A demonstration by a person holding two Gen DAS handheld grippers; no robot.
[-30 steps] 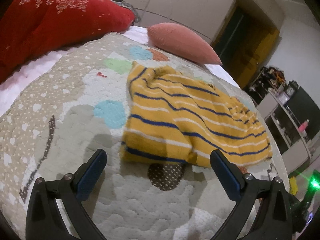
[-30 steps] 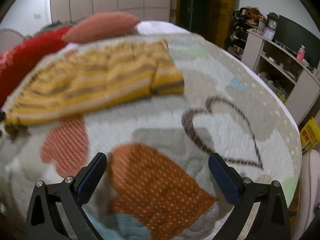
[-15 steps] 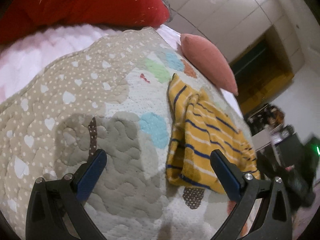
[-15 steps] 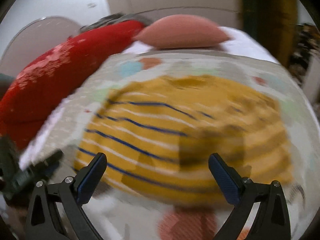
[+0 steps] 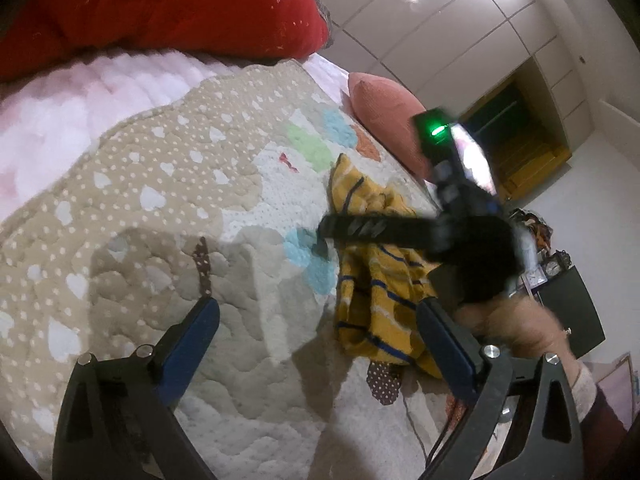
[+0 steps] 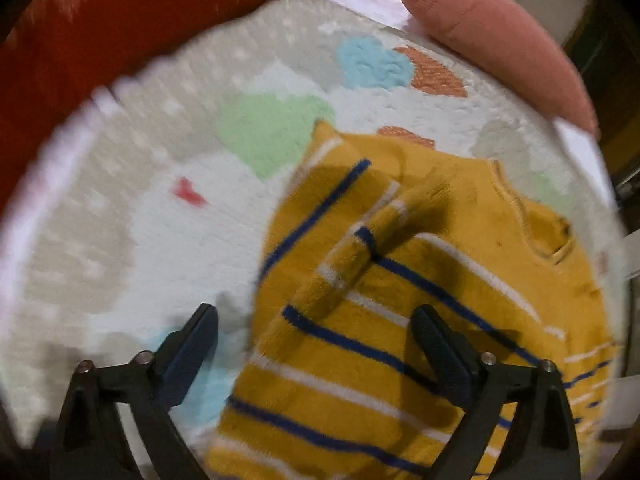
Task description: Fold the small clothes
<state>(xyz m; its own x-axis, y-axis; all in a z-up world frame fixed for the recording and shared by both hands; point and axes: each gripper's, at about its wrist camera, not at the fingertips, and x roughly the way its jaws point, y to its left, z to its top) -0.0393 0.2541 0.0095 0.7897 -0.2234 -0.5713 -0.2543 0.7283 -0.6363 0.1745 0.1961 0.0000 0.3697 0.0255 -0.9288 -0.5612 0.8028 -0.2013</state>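
A small yellow sweater (image 6: 384, 312) with blue and white stripes lies partly folded on the patterned quilt (image 5: 168, 184). One sleeve (image 6: 360, 256) lies folded over its body. My right gripper (image 6: 316, 328) is open and empty, hovering low over the sweater's left edge. In the left wrist view the sweater (image 5: 376, 280) lies right of centre, and the right gripper (image 5: 460, 224) reaches over it from the right. My left gripper (image 5: 318, 320) is open and empty, above the quilt just left of the sweater.
A red blanket (image 5: 160, 8) lies at the far left of the bed. A pink pillow (image 5: 384, 116) lies beyond the sweater. White wardrobe doors (image 5: 432, 32) and a dark shelf unit (image 5: 576, 304) stand beyond the bed.
My right gripper has swung in over the sweater and come closer to it. My left gripper has turned left, away from the sweater. The sweater has not moved.
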